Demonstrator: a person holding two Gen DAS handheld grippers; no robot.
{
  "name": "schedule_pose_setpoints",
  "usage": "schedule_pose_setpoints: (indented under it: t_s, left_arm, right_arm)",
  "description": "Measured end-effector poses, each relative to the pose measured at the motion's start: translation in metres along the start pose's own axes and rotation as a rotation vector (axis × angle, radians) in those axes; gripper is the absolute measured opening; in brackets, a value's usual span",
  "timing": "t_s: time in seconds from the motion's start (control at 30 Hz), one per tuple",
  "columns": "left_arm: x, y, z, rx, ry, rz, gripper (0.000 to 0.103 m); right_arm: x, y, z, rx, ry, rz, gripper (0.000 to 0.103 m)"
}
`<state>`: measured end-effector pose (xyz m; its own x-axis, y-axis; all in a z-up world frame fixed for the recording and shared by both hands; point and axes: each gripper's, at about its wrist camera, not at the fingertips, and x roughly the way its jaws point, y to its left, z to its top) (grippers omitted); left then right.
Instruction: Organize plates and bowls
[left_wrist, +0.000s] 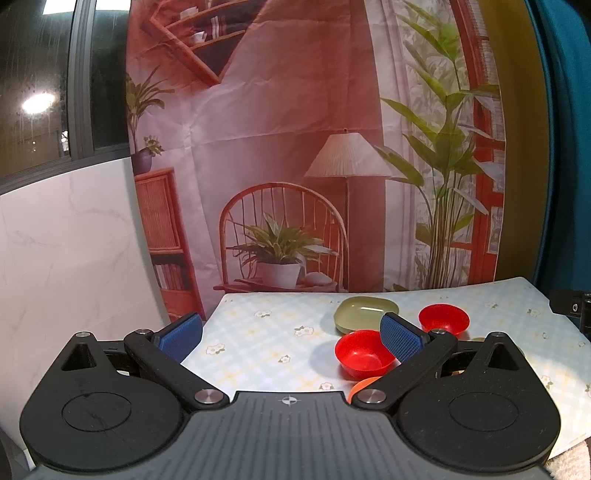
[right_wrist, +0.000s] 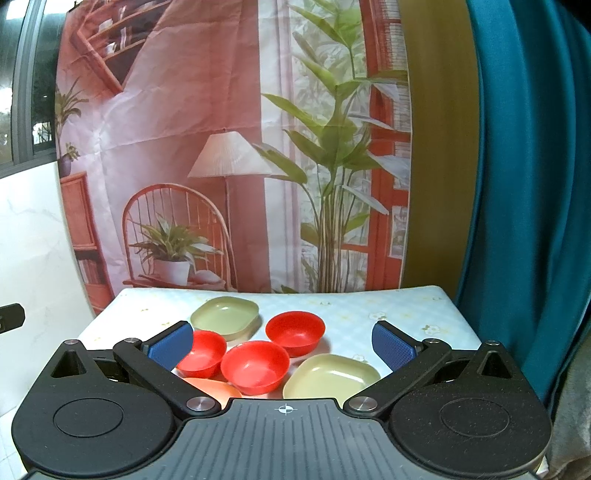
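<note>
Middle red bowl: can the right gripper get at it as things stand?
Probably yes. The right gripper is open, holds nothing, and the middle red bowl sits just ahead between its fingers, nothing stacked in it.

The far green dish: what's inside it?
The far green dish looks empty in the right wrist view. In the left wrist view, its inside is hidden by its own wall.

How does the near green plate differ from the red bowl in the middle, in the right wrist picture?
The near green plate is pale olive, while the middle red bowl is bright red. The plate has a rounded rectangular outline; the bowl is round. The plate is shallow and wide; the bowl is deeper with steep walls. Both stand upright and hold nothing on the flowered tablecloth, between the open fingers of the right gripper.
</note>
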<state>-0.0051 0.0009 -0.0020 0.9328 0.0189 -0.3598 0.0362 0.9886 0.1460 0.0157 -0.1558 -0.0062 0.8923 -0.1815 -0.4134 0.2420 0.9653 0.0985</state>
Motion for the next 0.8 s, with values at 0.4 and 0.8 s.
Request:
schedule_pose_setpoints:
  t_s: [0.4, 0.8]
  left_arm:
    - [0.0027, -0.0018, 0.0008, -0.001, 0.014, 0.0, 0.103]
    - [0.0034, -0.004, 0.0013, 0.0, 0.021, -0.001, 0.103]
  right_arm:
    - [0.0014, 0.0013, -0.001, -0.003, 0.002, -0.008, 0.103]
    - [0.002, 0.0031, -0.0024, -0.012, 0.004, -0.015, 0.103]
